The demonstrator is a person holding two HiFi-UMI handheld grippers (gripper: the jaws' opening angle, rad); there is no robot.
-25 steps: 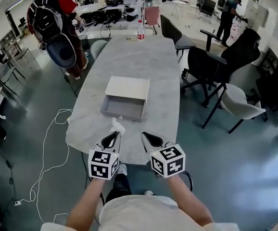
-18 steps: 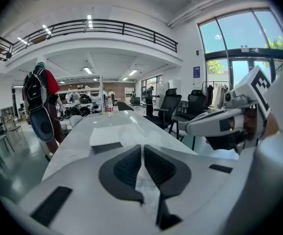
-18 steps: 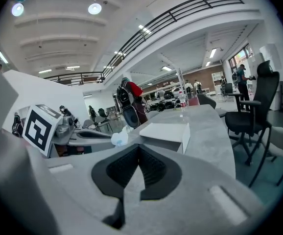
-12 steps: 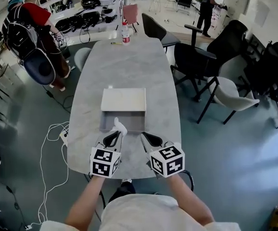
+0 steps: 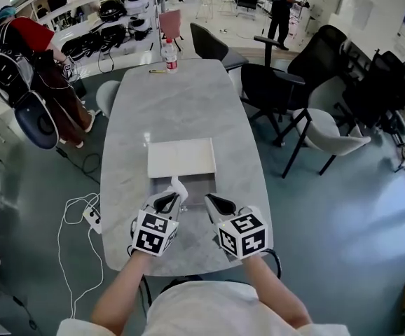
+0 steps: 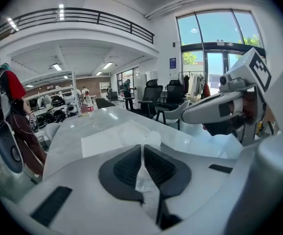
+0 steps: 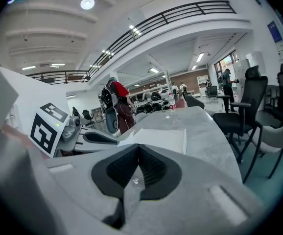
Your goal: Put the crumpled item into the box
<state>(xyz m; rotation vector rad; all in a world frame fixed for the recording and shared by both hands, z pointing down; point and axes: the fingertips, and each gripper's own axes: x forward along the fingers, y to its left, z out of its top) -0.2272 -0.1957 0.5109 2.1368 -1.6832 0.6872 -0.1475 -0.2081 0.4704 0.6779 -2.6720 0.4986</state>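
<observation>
A crumpled white paper (image 5: pixel 179 187) sticks out of my left gripper (image 5: pixel 172 199), which is shut on it just over the near edge of the open box (image 5: pixel 183 161). In the left gripper view the paper (image 6: pixel 145 173) is pinched between the two dark pads and hangs down. The box is a shallow white tray with its lid (image 5: pixel 181 157) lying over the far half, on the grey table (image 5: pixel 174 103). My right gripper (image 5: pixel 213 203) hovers beside the left one, shut with nothing in it; in its own view the pads (image 7: pixel 153 168) meet and the box lid (image 7: pixel 163 140) lies ahead.
A water bottle (image 5: pixel 166 50) stands at the table's far end. Black and grey chairs (image 5: pixel 279 93) line the right side. A person with a backpack (image 5: pixel 31 61) stands at the far left. White cable (image 5: pixel 73 215) lies on the floor to the left.
Both grippers have come forward over the table toward the box. The left one, still holding the paper, now reaches the box's near edge. The view has shifted further over the table.
</observation>
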